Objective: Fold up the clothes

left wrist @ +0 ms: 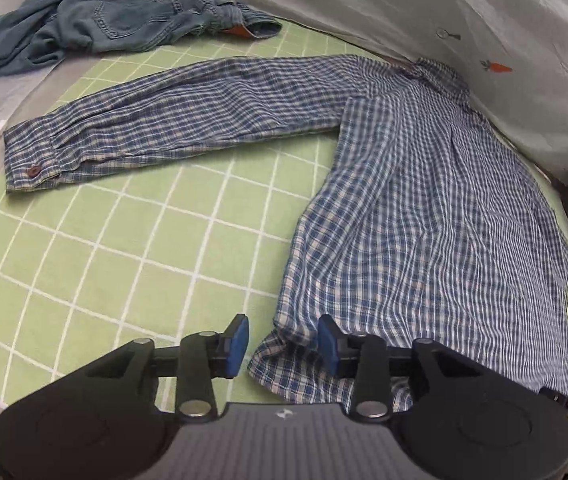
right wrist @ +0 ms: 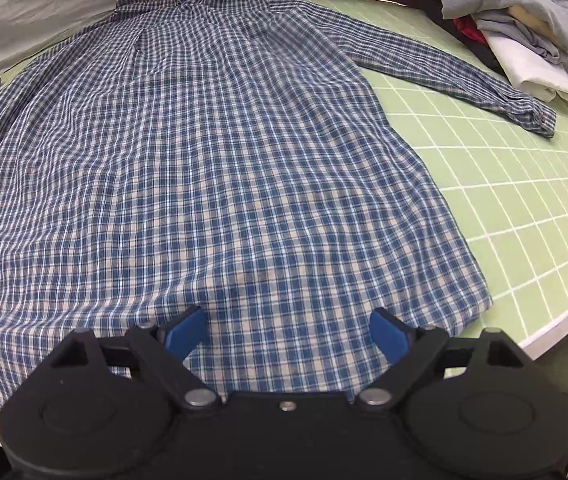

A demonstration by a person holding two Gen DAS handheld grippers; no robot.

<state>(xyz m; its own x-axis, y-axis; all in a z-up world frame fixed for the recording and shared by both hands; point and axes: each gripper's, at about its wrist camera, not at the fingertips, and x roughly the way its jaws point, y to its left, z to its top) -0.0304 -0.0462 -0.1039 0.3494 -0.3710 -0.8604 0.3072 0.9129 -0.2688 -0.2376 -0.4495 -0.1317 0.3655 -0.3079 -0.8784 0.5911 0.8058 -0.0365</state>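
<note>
In the left wrist view, the left gripper (left wrist: pixel 283 346) is hovering at the near left corner of the plaid shirt (left wrist: pixel 424 208), its blue pads standing apart with the bunched hem corner lying between them but not pinched; the shirt is lying spread flat on the green gridded mat (left wrist: pixel 103 264) covering the counter, collar at the far end, its left sleeve (left wrist: pixel 171 120) stretching out leftward across the mat; to grip well here, the pads should be closing on both layers of that rumpled corner, low against the mat, so that one layer is not sliding free; the cloth is looking thin, woven and softly wrinkled, with a small brown button at the cuff; a crumpled denim garment (left wrist: pixel 95 20) is lying far left, heavier and stiffly creased.

In the right wrist view, the right gripper (right wrist: pixel 288 338) is hanging over the near hem, more to the right, its pads wide apart and holding nothing; the shirt body is fanning out broad and smooth, its right sleeve (right wrist: pixel 452 80) running to the far right; a pile of folded clothes (right wrist: pixel 524 32) is sitting beyond the cuff; this gripper should be taking the hem level with the other, so any fold is staying square to the grid lines.
</note>
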